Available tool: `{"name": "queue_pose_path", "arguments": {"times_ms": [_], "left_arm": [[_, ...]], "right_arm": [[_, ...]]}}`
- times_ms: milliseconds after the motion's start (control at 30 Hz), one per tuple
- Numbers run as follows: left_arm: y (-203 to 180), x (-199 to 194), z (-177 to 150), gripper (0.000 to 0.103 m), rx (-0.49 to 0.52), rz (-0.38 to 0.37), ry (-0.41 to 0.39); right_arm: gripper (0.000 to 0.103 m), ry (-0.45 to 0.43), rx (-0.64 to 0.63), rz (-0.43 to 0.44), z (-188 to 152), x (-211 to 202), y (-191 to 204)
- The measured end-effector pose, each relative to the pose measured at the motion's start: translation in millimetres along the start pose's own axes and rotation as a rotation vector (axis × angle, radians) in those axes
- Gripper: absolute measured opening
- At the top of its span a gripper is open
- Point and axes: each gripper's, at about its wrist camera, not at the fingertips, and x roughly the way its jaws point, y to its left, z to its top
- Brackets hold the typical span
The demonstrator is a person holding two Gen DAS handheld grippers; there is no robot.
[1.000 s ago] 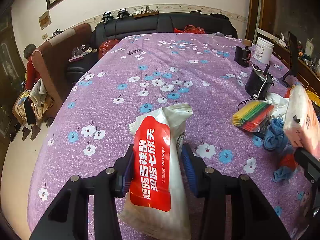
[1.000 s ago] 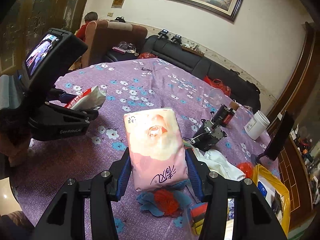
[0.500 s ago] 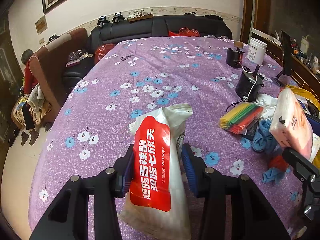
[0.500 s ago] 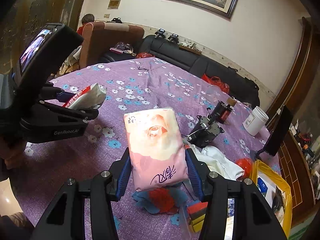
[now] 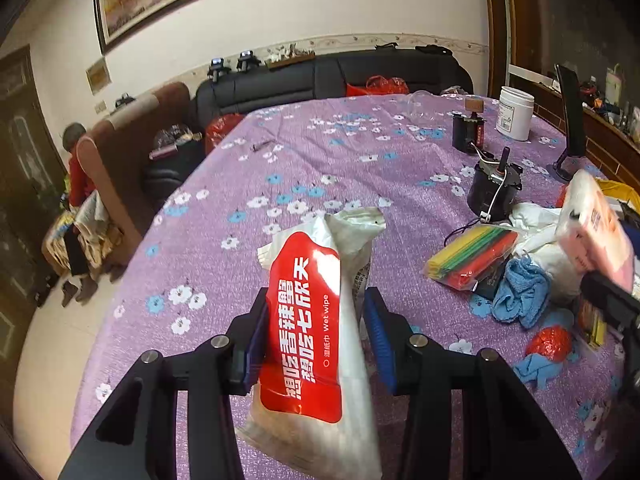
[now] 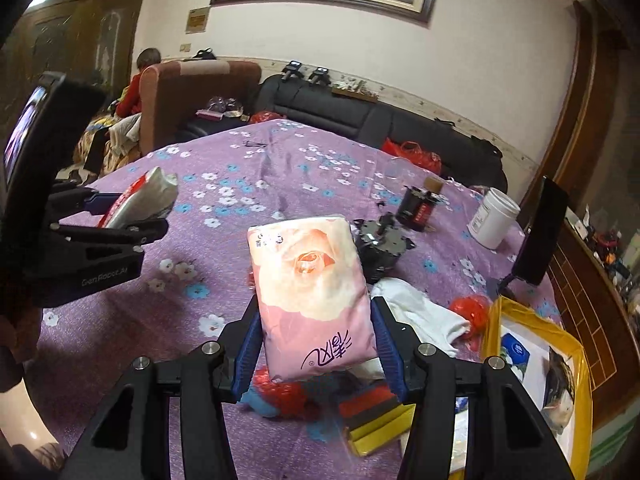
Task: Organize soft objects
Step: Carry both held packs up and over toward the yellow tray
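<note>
The left gripper [image 5: 316,336] pointed down over the near part of the table [image 5: 328,160], clamped on the wipes pack [image 5: 316,320]. To its right, the right gripper [image 6: 314,344] pointed down too, clamped on the tissue pack [image 6: 312,292], above a cloth pile [image 5: 520,292].

the right gripper [image 6: 316,344] clamps a pink tissue pack [image 6: 312,296] above the purple flowered tablecloth [image 6: 248,184]. at left, the left gripper [image 6: 120,216] grips a red-and-white wet wipe pack [image 6: 140,196].
</note>
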Motion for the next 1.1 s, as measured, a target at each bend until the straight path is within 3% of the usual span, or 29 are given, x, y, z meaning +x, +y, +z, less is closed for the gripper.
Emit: {"name": "queue_pose_path", "arguments": {"times_ms": [433,1100], "left_arm": [[-14,-18,4,0.045,0.068,0.059,-0.061],[-43,-27,10,0.045,0.127,0.052,-0.079]], "right_arm": [[0.057,-0.008,0.033,0.007,-1,-5,-11],[0.057,-0.020,0.101,-0.012,-13,-10,-41]]}}
